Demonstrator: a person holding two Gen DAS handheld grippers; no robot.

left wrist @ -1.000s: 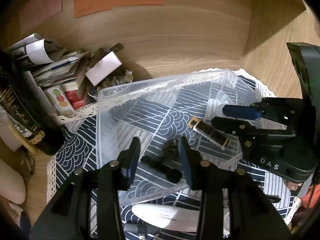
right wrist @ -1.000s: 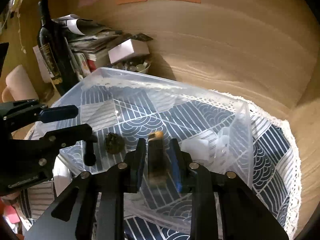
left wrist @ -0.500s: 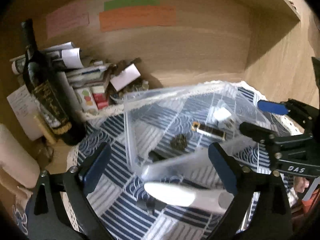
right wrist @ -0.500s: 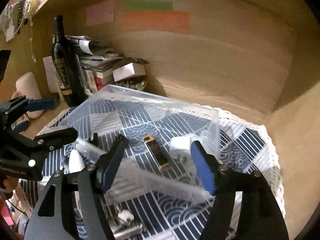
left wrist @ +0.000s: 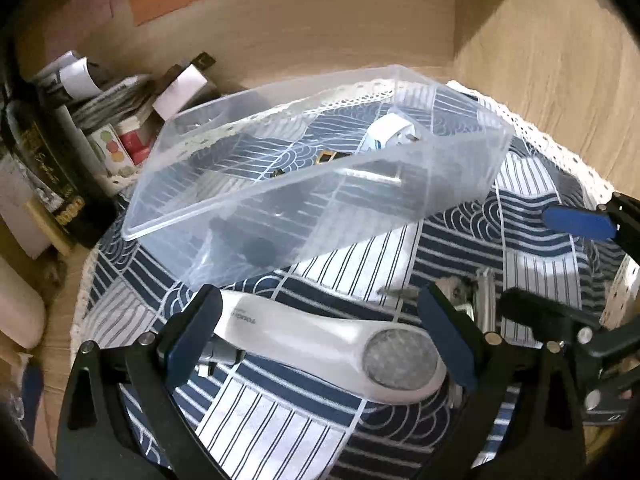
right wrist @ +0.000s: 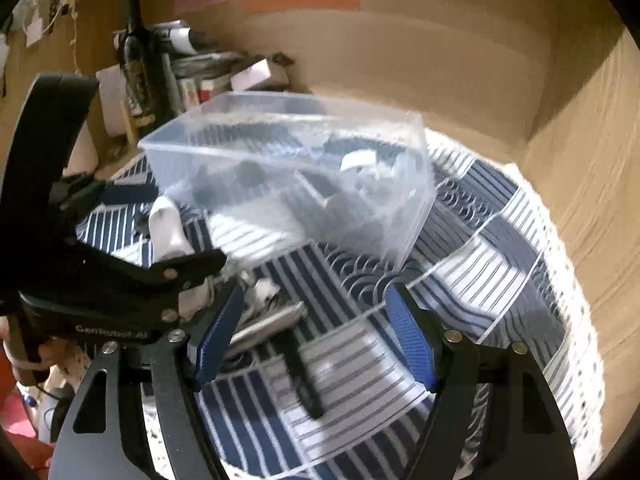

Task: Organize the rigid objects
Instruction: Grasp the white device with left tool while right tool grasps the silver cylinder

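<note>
A clear plastic box (left wrist: 452, 184) stands on the blue patterned cloth (left wrist: 360, 264); it also shows in the right wrist view (right wrist: 404, 216). Inside lie a white plug adapter (left wrist: 390, 132), a gold-and-black lighter (left wrist: 332, 157) and dark small items. A white handheld device (left wrist: 320, 336) lies on the cloth in front of the box, between the fingers of my open left gripper (left wrist: 320, 332), not clamped. My right gripper (right wrist: 316, 332) is open and empty above the cloth, over a metal piece (right wrist: 268, 324) and a black bar (right wrist: 304, 376).
A dark wine bottle (left wrist: 44, 168) and a pile of papers and small boxes (left wrist: 132, 96) stand at the back left against the wooden wall (left wrist: 340, 32). Small metal parts (left wrist: 472, 292) lie on the cloth at right.
Both grippers opened and drew back out of the box. The right one released the lighter into it. The left now straddles the white device.
</note>
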